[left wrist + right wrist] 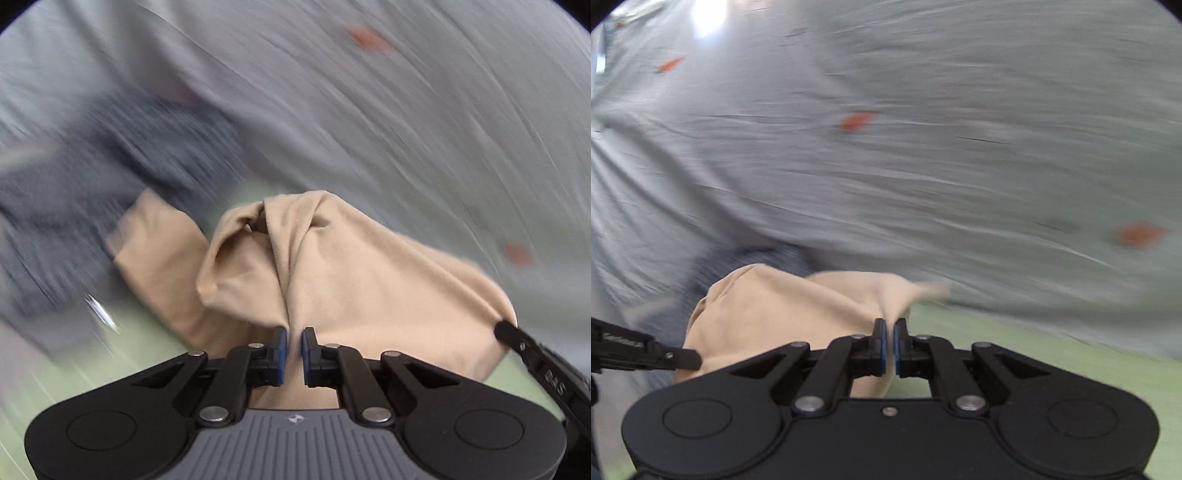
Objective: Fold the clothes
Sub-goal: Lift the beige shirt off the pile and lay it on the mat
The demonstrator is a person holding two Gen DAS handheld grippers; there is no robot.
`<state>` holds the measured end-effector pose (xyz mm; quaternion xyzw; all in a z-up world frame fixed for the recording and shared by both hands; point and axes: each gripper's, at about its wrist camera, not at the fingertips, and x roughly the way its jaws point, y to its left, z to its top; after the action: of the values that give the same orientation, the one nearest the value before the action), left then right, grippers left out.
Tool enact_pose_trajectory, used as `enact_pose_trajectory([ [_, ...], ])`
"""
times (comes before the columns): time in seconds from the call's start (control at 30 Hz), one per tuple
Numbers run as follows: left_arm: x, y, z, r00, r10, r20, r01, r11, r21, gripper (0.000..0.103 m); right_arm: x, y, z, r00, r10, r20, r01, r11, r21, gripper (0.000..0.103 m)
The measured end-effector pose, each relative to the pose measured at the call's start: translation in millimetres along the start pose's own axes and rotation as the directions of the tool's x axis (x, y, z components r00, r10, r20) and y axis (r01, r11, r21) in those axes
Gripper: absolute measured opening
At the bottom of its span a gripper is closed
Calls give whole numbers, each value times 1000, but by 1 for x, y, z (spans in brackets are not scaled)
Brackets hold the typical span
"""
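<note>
From my left wrist, my left gripper (294,341) pinches a fold of the tan garment (332,266) between its blue pads (281,341), the jaws nearly together with cloth in the gap. The garment bunches up ahead of the fingers, and the tip of my right gripper (504,328) touches its right edge. Behind lie a dark grey cloth (110,177) and a pale sheet with orange marks (406,110) (all blurred), over a green surface (140,354)

From my right wrist, my right gripper (889,341) clamps the tan garment (783,306) too, jaws narrow on a thin edge. My left gripper (689,359) touches its left side
</note>
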<state>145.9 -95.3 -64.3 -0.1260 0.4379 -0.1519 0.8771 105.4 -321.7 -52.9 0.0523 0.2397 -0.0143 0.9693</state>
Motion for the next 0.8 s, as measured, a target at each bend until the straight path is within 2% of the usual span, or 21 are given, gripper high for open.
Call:
enact_pose_trajectory([
  [0.03, 1, -20, -20, 999, -26, -41, 27, 999, 27, 5, -21, -23, -15, 998, -62, -22, 63, 998, 10, 4],
  [0.1, 1, -53, -56, 993, -48, -110, 56, 995, 77, 5, -58, -68, -47, 979, -180, -95, 184, 983, 26, 4],
  [0.2, -3, -89, -90, 981, -67, -180, 93, 986, 136, 6, -109, -132, -91, 922, -318, -220, 337, 940, 55, 4],
  [0.3, -8, -108, -104, 982, -61, -177, 89, 984, 155, 6, -156, -182, -120, 884, -372, -282, 421, 897, 136, 7],
  [0.43, -2, -132, -116, 986, -44, -163, 69, 987, 148, 8, -196, -228, -140, 871, -399, -285, 466, 854, 231, 14],
  [0.47, 2, -138, -118, 986, -40, -162, 64, 987, 147, 11, -201, -238, -141, 871, -405, -279, 472, 847, 243, 16],
  [0.53, 5, -150, -120, 986, -36, -161, 60, 987, 150, 17, -208, -253, -142, 866, -423, -267, 489, 828, 275, 29],
  [0.57, 10, -155, -119, 986, -34, -163, 60, 986, 156, 20, -209, -262, -143, 863, -428, -267, 496, 816, 297, 32],
  [0.67, 33, -168, -118, 985, -4, -172, 36, 983, 182, 35, -204, -292, -147, 859, -412, -304, 507, 768, 392, 51],
  [0.73, 50, -172, -115, 985, 24, -173, 11, 980, 198, 45, -195, -311, -155, 868, -362, -340, 491, 728, 479, 73],
  [0.77, 58, -172, -112, 983, 34, -180, 3, 979, 202, 54, -190, -318, -159, 871, -336, -358, 485, 703, 520, 78],
  [0.8, 66, -173, -109, 982, 40, -185, -2, 980, 201, 63, -185, -322, -163, 873, -312, -374, 481, 676, 558, 90],
])
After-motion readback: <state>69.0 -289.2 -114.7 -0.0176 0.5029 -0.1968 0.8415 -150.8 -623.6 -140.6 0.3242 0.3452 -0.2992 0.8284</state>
